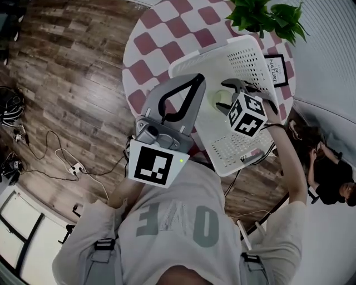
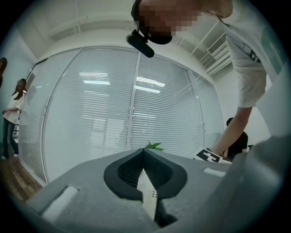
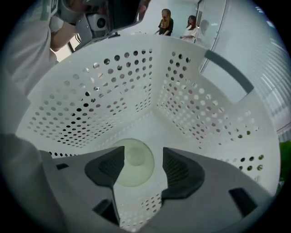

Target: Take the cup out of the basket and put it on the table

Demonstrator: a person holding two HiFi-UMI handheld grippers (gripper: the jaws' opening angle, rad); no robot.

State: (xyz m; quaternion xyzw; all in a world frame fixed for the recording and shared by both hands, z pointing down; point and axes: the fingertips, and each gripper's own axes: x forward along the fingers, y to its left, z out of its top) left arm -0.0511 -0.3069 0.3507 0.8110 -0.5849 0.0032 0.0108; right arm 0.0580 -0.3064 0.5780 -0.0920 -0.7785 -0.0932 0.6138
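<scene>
Jaws of the right gripper stand wide apart and grip nothing, pointing down into the white perforated basket. The pale green cup is the only thing in the basket. It sits on the basket floor just below the gap between these jaws, seen end-on, with no pad touching it. Jaws of the left gripper are closed on a thin strip of the basket's holed wall. Beyond both, a potted plant and a framed card stand on the checked desk.
</scene>
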